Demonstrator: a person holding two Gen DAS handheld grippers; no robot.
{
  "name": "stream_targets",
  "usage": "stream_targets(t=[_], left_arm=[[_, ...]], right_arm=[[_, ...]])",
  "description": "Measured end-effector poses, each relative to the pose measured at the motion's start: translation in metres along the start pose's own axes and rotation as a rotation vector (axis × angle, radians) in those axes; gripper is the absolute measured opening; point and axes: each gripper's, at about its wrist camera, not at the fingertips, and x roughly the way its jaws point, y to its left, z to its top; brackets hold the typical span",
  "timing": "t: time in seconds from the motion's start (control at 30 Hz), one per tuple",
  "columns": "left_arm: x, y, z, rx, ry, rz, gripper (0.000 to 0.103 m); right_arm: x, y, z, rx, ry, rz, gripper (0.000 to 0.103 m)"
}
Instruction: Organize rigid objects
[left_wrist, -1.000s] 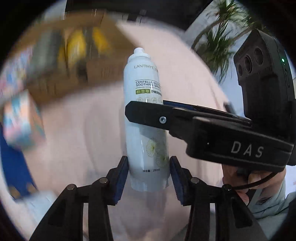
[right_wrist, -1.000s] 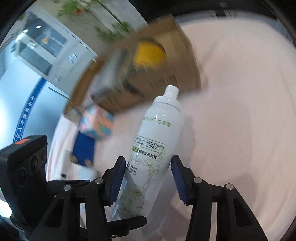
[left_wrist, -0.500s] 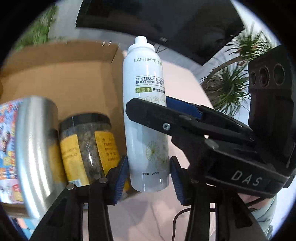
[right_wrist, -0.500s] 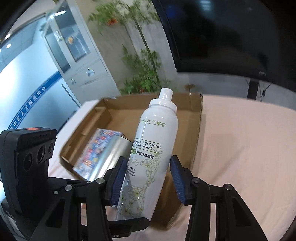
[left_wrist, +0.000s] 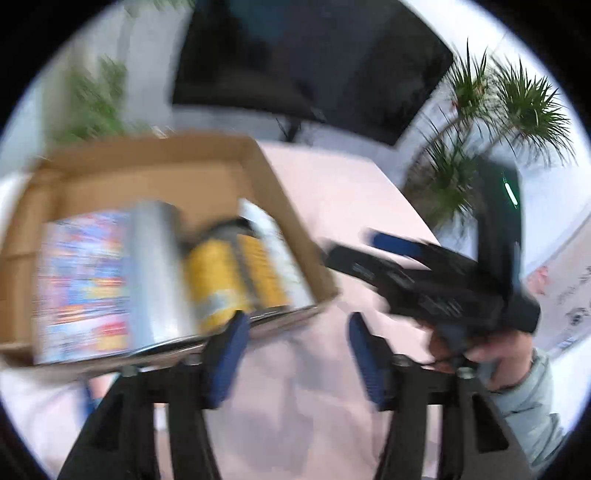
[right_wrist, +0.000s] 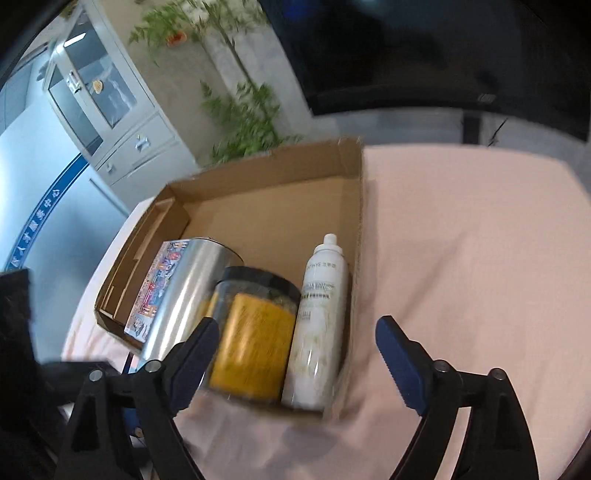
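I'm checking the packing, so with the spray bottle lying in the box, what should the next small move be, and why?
Probably draw both tongs back from the cardboard box. The spray bottle already lies inside beside the yellow-label jar, and the right tongs and left tongs, whose jaws have just been opening, hold nothing.

In the left wrist view motion blur smears the cardboard box (left_wrist: 155, 173) and its contents; the print on the colourful box (left_wrist: 83, 280) is unreadable; the spray bottle (left_wrist: 273, 251) shows only as a white streak behind the yellow-labelled jar (left_wrist: 225, 280); in the right wrist view the jar's label (right_wrist: 255, 350) is blurred beyond reading.
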Motion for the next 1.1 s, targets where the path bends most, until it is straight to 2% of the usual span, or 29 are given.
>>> stream_targets(t=[0.03, 0.1, 0.13, 0.2, 0.27, 0.3, 0.37, 0.43, 0.5, 0.53, 0.6, 0.7, 0.77, 0.87, 0.9, 0.97, 1.0, 1.07, 1.1], left_arm=[[-0.024, 0.009, -0.006, 0.003, -0.045, 0.038, 0.083], [-0.086, 0.036, -0.022, -0.011, -0.139, 0.158, 0.083], [-0.107, 0.048, -0.027, -0.013, -0.143, 0.214, 0.083], [-0.14, 0.071, -0.04, -0.026, -0.09, 0.336, 0.084], [-0.16, 0.084, -0.059, -0.027, -0.04, 0.432, 0.084], [-0.168, 0.092, -0.072, -0.03, -0.022, 0.441, 0.084], [-0.172, 0.103, -0.101, -0.06, 0.009, 0.384, 0.084], [-0.152, 0.11, -0.128, -0.091, 0.075, 0.282, 0.084], [-0.118, 0.114, -0.155, -0.144, 0.134, 0.161, 0.082], [-0.112, 0.119, -0.172, -0.173, 0.161, 0.122, 0.082], [-0.073, 0.127, -0.193, -0.261, 0.241, 0.031, 0.079], [-0.037, 0.13, -0.203, -0.323, 0.295, -0.016, 0.06], [-0.027, 0.131, -0.206, -0.347, 0.299, -0.037, 0.057], [-0.025, 0.125, -0.208, -0.331, 0.288, -0.046, 0.052], [-0.024, 0.123, -0.208, -0.342, 0.275, -0.101, 0.047], [-0.018, 0.114, -0.204, -0.348, 0.284, -0.181, 0.047], [-0.016, 0.108, -0.203, -0.349, 0.29, -0.212, 0.041], [-0.01, 0.098, -0.201, -0.356, 0.291, -0.266, 0.04], [-0.006, 0.093, -0.201, -0.37, 0.296, -0.303, 0.04]], right_arm=[[-0.024, 0.017, -0.016, -0.046, -0.059, -0.015, 0.097], [-0.053, 0.048, -0.042, -0.098, -0.104, 0.008, 0.102], [-0.06, 0.057, -0.049, -0.106, -0.111, 0.019, 0.102], [-0.072, 0.083, -0.078, -0.117, -0.115, 0.067, 0.102], [-0.069, 0.114, -0.109, -0.139, -0.078, 0.109, 0.102], [-0.066, 0.125, -0.12, -0.149, -0.062, 0.119, 0.102], [-0.052, 0.157, -0.154, -0.166, -0.01, 0.164, 0.102], [-0.04, 0.179, -0.18, -0.168, 0.049, 0.191, 0.102], [-0.031, 0.2, -0.207, -0.183, 0.081, 0.21, 0.102], [-0.029, 0.208, -0.221, -0.186, 0.093, 0.198, 0.102], [-0.029, 0.216, -0.238, -0.2, 0.112, 0.191, 0.101], [-0.031, 0.216, -0.249, -0.247, 0.116, 0.156, 0.101], [-0.031, 0.216, -0.259, -0.266, 0.118, 0.134, 0.101], [-0.032, 0.215, -0.264, -0.272, 0.115, 0.12, 0.1], [-0.033, 0.214, -0.261, -0.268, 0.108, 0.114, 0.1], [-0.029, 0.217, -0.263, -0.283, 0.096, 0.091, 0.1], [-0.026, 0.217, -0.259, -0.288, 0.101, 0.08, 0.098], [-0.018, 0.212, -0.258, -0.284, 0.13, 0.074, 0.091], [-0.016, 0.209, -0.258, -0.277, 0.138, 0.071, 0.091]])
